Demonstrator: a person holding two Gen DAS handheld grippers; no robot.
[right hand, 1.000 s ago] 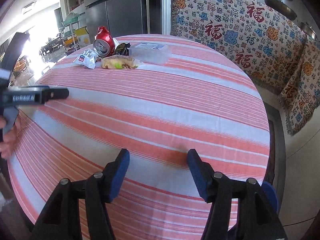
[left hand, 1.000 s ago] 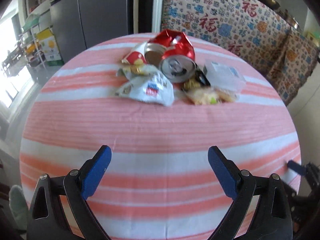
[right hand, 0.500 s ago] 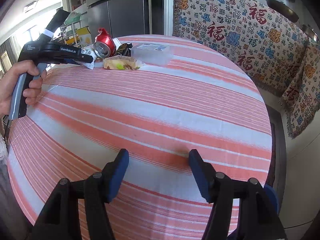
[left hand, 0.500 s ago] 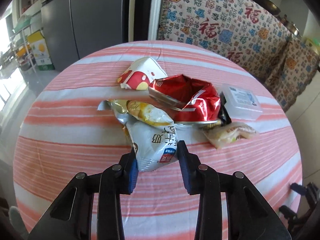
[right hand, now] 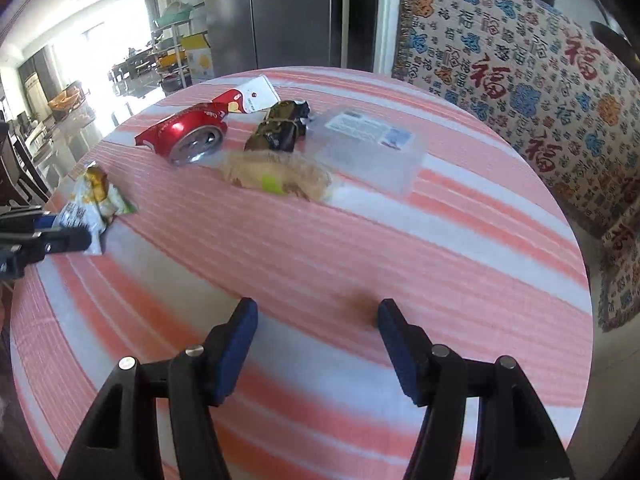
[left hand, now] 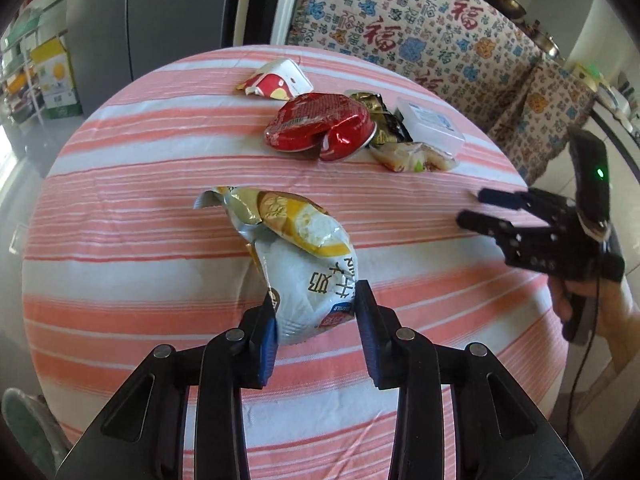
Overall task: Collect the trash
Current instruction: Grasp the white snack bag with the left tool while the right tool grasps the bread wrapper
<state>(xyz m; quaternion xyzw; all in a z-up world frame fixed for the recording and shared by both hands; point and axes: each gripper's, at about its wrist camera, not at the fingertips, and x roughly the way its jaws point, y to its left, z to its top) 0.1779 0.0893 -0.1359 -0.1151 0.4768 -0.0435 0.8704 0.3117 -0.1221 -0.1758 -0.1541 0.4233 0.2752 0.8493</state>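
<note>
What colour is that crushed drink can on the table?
Red, with a silver end: the crushed can shows best in the right wrist view.

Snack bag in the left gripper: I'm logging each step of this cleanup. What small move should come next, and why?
Probably carry the snack bag off the striped table. The left gripper is shut on its lower end and it looks pulled apart from the crushed red can and other wrappers. No bin shows in either view, so where to is unclear. The right gripper is open with nothing in it.
</note>
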